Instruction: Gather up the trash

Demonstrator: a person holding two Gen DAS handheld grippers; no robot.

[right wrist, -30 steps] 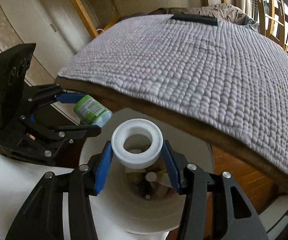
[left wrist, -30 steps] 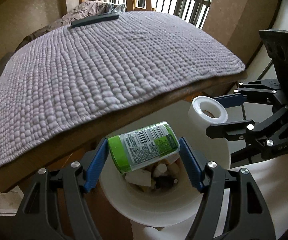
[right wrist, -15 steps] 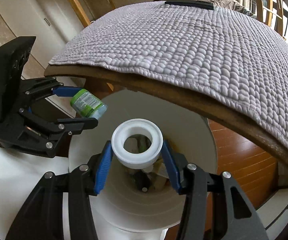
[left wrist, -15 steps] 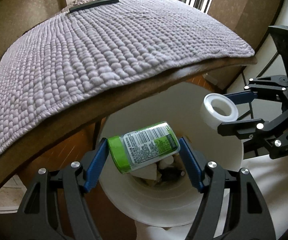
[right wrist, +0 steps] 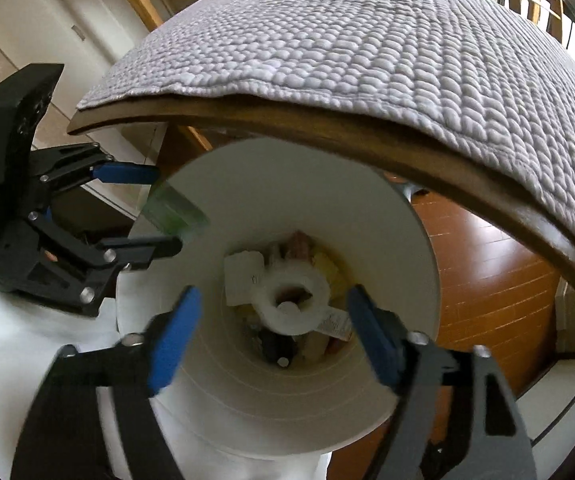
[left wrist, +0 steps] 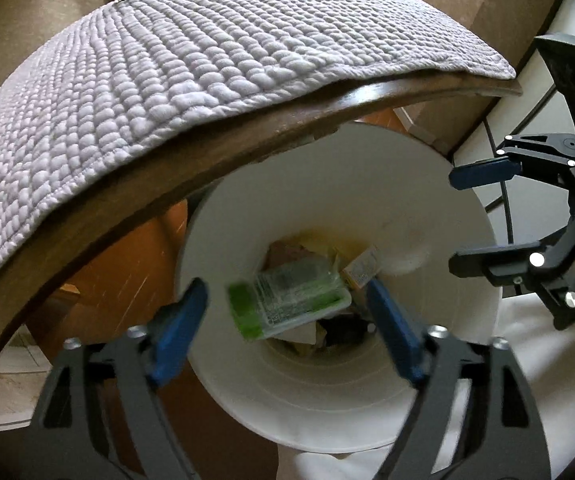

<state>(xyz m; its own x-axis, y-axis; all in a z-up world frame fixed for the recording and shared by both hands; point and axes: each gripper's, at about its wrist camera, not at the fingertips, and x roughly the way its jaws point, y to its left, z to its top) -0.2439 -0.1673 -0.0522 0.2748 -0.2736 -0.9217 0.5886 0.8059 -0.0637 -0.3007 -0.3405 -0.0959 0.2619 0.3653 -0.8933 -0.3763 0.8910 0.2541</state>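
Left wrist: quilted cover (left wrist: 191,60), wood floor (left wrist: 119,272).

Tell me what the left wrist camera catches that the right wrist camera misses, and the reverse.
Only the left wrist view shows the green can's printed label clearly, dropping blurred between opening jaws. Only the right wrist view shows the white tape roll falling free between its own opening jaws, plus wooden floor. Both share the white trash bin with rubbish inside, and the grey quilted blanket.
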